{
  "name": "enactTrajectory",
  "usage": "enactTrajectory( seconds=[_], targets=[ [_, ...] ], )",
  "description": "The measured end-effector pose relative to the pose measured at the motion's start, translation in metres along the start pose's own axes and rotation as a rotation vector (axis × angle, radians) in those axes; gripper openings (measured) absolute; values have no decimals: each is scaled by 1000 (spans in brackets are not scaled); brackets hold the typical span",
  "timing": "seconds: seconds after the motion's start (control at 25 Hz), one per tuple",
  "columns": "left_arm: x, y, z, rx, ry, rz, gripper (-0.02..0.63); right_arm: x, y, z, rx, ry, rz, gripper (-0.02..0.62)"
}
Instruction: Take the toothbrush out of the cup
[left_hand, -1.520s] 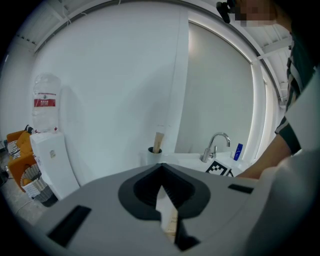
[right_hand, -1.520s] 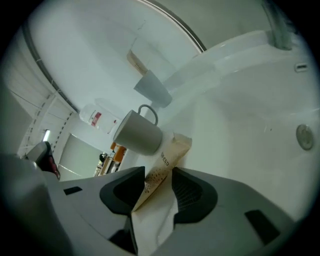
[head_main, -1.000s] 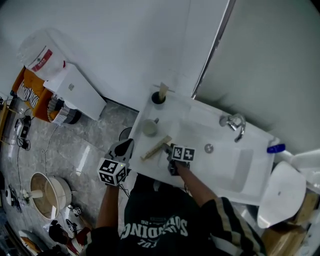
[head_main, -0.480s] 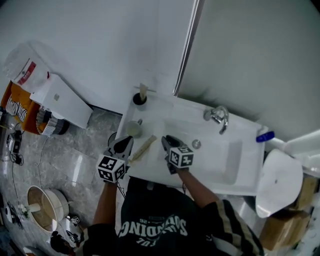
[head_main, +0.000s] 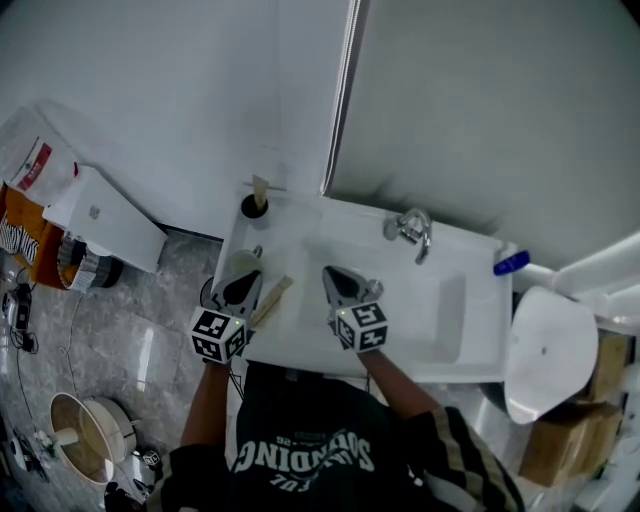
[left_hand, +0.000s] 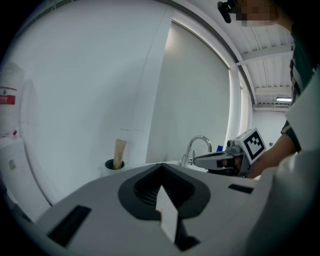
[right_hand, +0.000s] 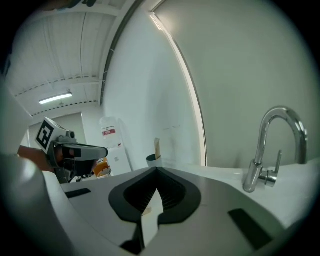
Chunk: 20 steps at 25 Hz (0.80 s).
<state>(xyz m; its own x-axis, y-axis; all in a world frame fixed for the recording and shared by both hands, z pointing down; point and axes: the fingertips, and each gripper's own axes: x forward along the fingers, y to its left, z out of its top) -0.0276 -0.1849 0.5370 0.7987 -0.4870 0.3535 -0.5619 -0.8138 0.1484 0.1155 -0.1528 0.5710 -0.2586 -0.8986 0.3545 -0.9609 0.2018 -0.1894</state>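
Now the toothbrush (head_main: 272, 300) lies flat — beside the right gripper (head_main: 332, 275), just closed empty.

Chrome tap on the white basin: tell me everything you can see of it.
The chrome tap is shiny metal: an upright stem, a gooseneck spout arching over and down, and a short lever sticking out near its base. It stands upright on the back rim of the white basin. No water shows, and nothing else touches it.
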Motion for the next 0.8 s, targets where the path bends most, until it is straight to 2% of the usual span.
enactTrajectory(
  seconds=[0.44,0.8],
  targets=[
    [8,3,1,-14,-8,-5,-2,8,-3,4,-16,1,-2,0],
    [-1,37,-1,-32,-6,22,-2,46,17,24,-29,-6,29,0]
  ],
)
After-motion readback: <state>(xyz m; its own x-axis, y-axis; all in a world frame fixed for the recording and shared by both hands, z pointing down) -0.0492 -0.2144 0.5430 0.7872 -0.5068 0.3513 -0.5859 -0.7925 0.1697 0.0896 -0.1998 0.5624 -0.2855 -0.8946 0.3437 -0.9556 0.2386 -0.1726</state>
